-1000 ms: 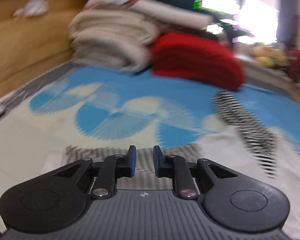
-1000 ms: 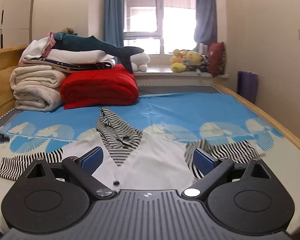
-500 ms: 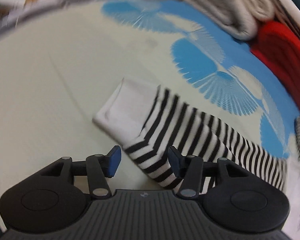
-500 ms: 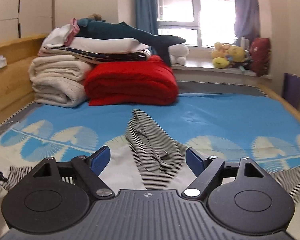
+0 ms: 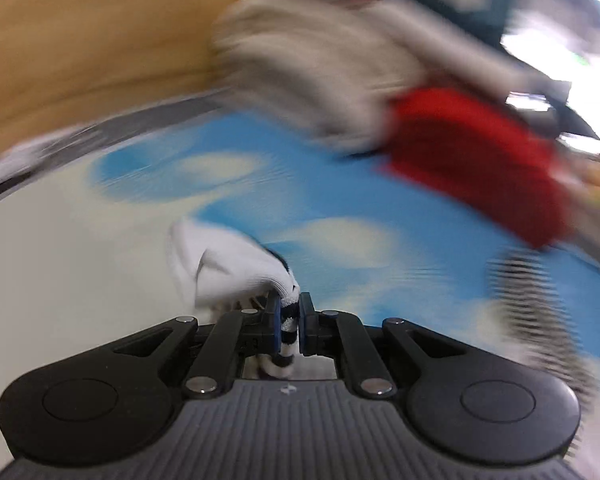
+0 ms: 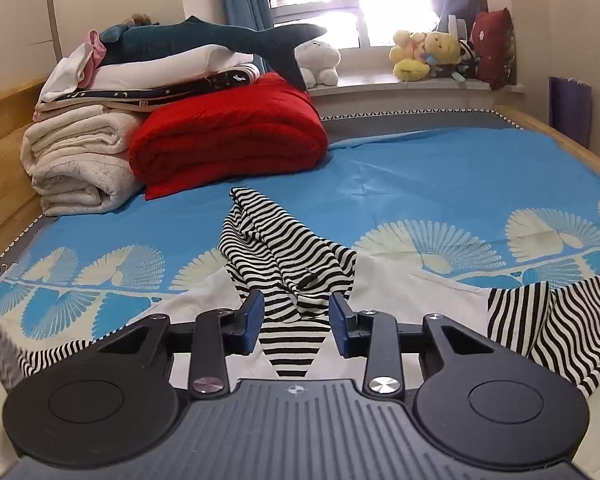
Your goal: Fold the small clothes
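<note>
Bed [image 6: 440, 184], blue fan-print sheet: striped garment [image 6: 284, 256] spread near; red quilt [image 6: 228, 132], cream blankets [image 6: 76, 164] far end.

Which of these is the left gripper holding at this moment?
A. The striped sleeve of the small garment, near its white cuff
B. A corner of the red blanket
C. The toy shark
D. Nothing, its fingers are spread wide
A: in the left wrist view the left gripper is shut on the striped sleeve, with the white cuff bunched just ahead of its fingers.

Matt black plastic tongs [image 6: 296, 322] with blue pads, soft striped knit cloth hoodie [image 6: 288, 256], smooth printed bedsheet [image 6: 420, 184], fluffy red blanket [image 6: 228, 136].
</note>
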Available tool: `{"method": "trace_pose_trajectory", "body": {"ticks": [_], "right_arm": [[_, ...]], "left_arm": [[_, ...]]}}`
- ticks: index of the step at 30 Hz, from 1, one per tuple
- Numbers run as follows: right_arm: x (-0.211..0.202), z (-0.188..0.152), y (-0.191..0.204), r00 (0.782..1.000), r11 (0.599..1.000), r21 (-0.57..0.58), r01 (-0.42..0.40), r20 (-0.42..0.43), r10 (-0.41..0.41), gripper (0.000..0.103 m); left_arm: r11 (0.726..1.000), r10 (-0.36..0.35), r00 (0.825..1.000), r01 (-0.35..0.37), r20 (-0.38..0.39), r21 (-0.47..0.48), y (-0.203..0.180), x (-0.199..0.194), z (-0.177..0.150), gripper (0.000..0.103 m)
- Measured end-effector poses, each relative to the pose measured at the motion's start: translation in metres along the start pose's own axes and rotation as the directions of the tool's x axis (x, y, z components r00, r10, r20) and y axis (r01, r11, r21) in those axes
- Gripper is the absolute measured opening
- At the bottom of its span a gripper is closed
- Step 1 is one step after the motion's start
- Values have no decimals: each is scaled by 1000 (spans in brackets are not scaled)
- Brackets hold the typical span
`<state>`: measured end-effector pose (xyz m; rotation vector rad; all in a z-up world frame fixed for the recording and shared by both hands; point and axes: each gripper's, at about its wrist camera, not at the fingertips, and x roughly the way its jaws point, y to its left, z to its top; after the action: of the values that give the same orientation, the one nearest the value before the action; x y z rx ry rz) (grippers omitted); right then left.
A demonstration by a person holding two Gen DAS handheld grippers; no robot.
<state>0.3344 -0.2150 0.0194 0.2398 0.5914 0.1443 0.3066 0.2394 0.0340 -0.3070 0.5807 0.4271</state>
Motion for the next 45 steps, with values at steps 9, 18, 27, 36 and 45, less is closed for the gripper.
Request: {"method": "trace_pose_trajectory", "body": {"ticks": [9,18,27,36,45], "right_arm": [[28,-3,-37,991,989,134,62,-125,-46,47],[73,-27,-95,957,889,426,167,-287,-42,25],[114,-73,-113,878,898,359,253,-474,-58,28],[79,-35,-102,968,923,359,137,-247,-48,8],[87,-45,-130,909,873,374,313,-383,-162,14]], "left_arm": [[719,-565,743,657,-359,227,-180,-83,-77,27],[976,-91,930,155,-357,154,-105,-15,-43,30],[990,-82,902,123,-423,72,-86,13,-18,32],[981,-89,892,156,-443,116,-93,24,-27,32],[933,-81,826,260,-558,250,-116,36,-77,32]]}}
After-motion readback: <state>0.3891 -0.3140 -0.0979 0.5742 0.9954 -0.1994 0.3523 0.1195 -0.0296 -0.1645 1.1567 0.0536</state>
